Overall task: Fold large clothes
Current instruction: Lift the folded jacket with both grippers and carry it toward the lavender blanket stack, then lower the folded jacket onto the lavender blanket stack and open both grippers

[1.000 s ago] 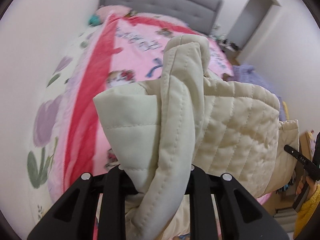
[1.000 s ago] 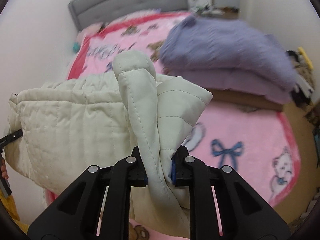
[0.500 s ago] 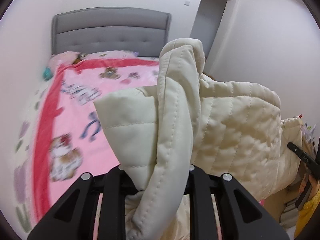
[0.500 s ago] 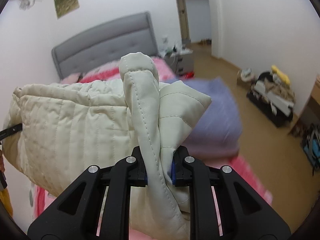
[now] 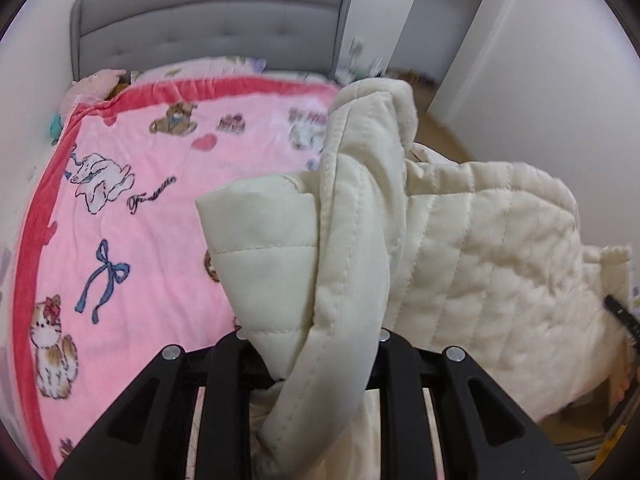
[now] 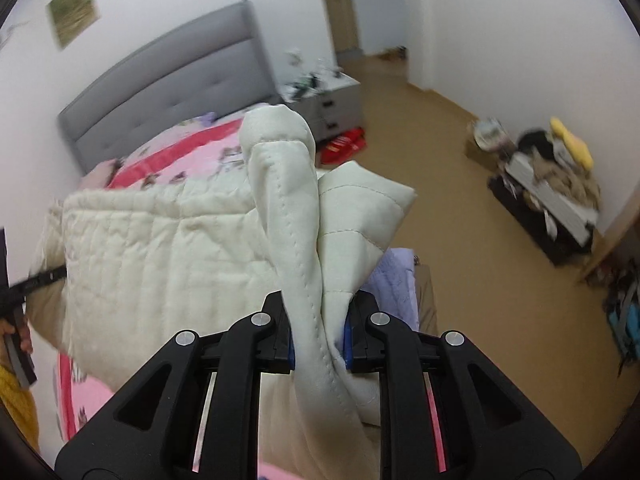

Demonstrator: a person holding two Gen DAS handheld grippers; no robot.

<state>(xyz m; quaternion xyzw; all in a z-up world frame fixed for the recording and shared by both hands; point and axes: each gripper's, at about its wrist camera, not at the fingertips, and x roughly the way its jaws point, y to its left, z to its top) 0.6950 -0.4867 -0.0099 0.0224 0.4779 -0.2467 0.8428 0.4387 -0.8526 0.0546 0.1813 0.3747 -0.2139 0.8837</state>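
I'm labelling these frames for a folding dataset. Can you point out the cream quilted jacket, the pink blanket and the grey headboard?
cream quilted jacket (image 5: 480,264): left wrist view, on its quilted body.
pink blanket (image 5: 160,232): left wrist view, on a bare printed patch.
grey headboard (image 5: 216,28): left wrist view, on its tufted panel.

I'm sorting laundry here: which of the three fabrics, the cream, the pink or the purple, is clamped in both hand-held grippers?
The cream quilted coat. It bunches between both hand-held grippers' fingers, while the pink blanket and purple cloth lie free below it.

Home bedroom: bed (image 5: 168,216), grey headboard (image 5: 208,24), apparently a nightstand (image 6: 340,100).
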